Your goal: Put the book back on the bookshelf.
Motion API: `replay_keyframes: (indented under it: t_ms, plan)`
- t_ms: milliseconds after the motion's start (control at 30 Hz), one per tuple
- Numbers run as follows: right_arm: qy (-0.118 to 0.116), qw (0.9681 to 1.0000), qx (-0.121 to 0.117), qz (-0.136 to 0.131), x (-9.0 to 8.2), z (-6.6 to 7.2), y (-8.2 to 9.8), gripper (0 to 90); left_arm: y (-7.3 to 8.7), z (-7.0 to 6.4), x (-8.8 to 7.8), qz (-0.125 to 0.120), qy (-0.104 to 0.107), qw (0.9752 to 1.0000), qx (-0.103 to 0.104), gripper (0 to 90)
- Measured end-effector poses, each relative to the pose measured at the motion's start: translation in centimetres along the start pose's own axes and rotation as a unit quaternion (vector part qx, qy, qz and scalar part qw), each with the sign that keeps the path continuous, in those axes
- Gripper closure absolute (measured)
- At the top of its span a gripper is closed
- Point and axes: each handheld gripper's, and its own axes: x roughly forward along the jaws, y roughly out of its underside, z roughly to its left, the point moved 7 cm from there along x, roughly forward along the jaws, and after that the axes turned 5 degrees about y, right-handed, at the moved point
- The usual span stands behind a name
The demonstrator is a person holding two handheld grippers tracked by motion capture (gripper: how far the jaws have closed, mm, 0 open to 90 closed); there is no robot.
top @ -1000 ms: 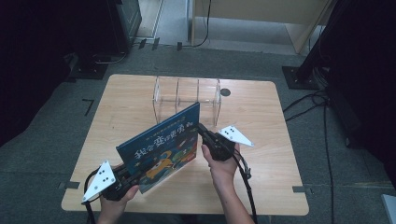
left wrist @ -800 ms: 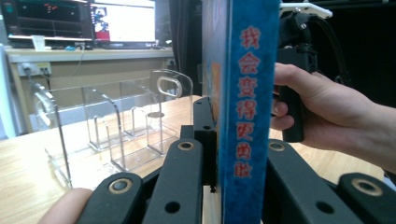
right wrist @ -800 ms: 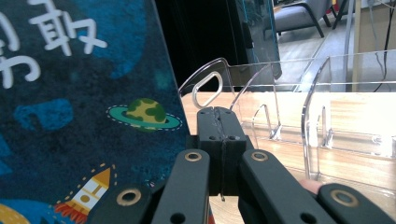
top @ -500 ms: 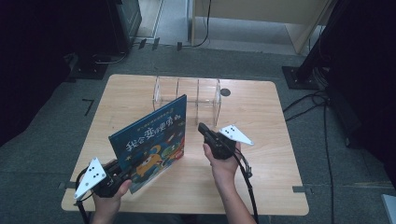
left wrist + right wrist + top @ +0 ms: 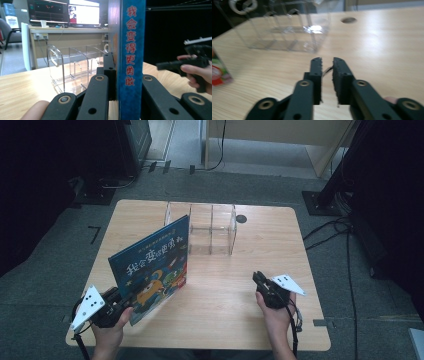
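A blue picture book (image 5: 150, 265) stands upright on edge on the table's left half, its cover facing the near right. My left gripper (image 5: 122, 302) is shut on its near lower corner. In the left gripper view the blue spine (image 5: 131, 50) with red characters sits clamped between the jaws. My right gripper (image 5: 257, 277) hovers low over the table's near right, well apart from the book. Its jaws (image 5: 327, 60) have just been opening and stand a little apart with nothing between them.
A clear acrylic divided organizer (image 5: 210, 227) stands at the table's far middle, just behind the book. A round cable hole (image 5: 241, 219) lies to its right. The wooden table (image 5: 225, 320) has bare room between the grippers. Cables and dark stands ring the floor.
The right gripper has left the book's right edge and swung right and down toward the near side. The book has shifted left and stands more upright in the left gripper.
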Motion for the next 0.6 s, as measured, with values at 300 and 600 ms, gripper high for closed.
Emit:
replay_keyframes:
  t_ms: [300, 600]
  plan:
    - [0.123, 0.9871, -0.024, 0.099, -1.5, -6.0, 3.9, 27.6, -0.5, 0.8, -0.2, -0.009, -0.017, 0.9998, -0.004, 84.8]
    - [0.142, 0.9796, -0.028, 0.139, -2.5, -8.1, 5.8, 19.5, -1.4, 2.0, -0.1, -0.019, -0.035, 0.9991, -0.011, 84.8]
